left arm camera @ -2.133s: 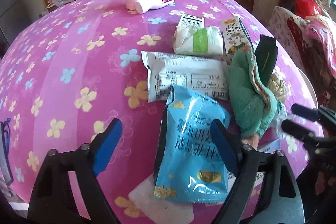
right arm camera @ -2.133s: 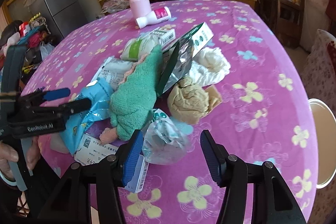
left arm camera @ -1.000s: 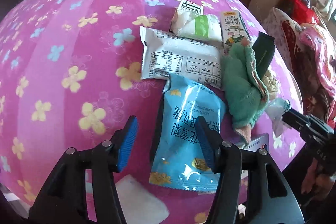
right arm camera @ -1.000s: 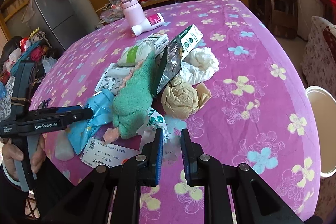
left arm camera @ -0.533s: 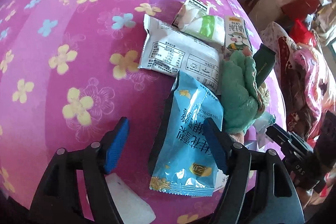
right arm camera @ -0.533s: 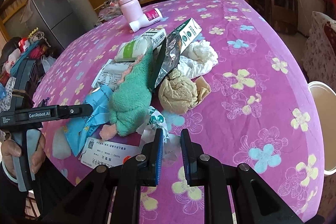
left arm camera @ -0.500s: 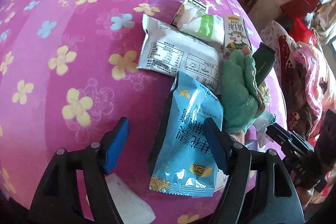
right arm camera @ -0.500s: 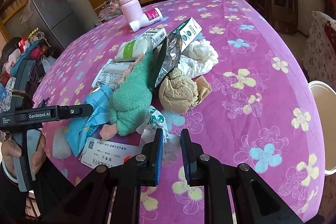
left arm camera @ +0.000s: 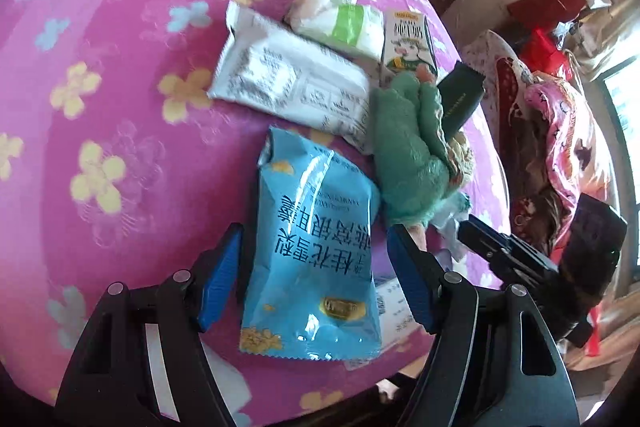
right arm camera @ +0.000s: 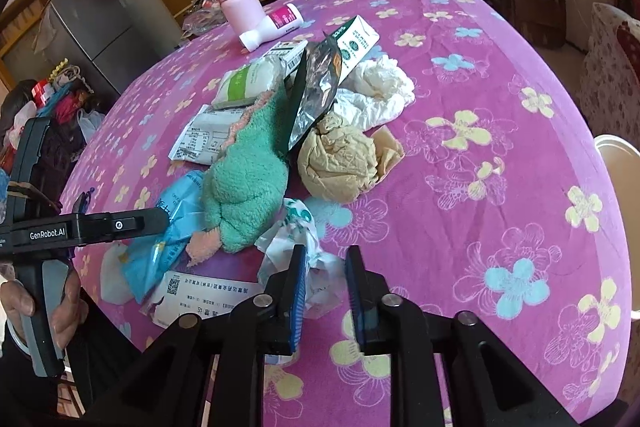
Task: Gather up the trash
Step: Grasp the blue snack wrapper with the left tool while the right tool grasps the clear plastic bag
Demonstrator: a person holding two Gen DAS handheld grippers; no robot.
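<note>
A blue snack bag (left arm camera: 316, 251) lies near the table's front edge, between the open fingers of my left gripper (left arm camera: 314, 263), which straddles it without touching. It also shows in the right wrist view (right arm camera: 168, 223). My right gripper (right arm camera: 325, 275) is shut on a crumpled clear plastic wrapper (right arm camera: 292, 247) on the pink cloth. Other trash lies in a heap: a white printed pouch (left arm camera: 292, 83), a green-and-white packet (left arm camera: 340, 23), a milk carton (left arm camera: 408, 43), a dark foil bag (right arm camera: 316, 91), a brown paper ball (right arm camera: 340, 163) and white tissue (right arm camera: 376, 91).
A green fuzzy sock (right arm camera: 248, 183) lies across the heap. A pink bottle (right arm camera: 238, 3) and a white tipped-over bottle (right arm camera: 272, 27) stand at the far side. A paper slip (right arm camera: 208, 291) hangs at the near edge. A white bin rim (right arm camera: 618, 163) is off the right side.
My left gripper has moved forward and to the right, so its open fingers now flank the blue bag. My right gripper closed on the plastic wrapper about a second ago and stays shut.
</note>
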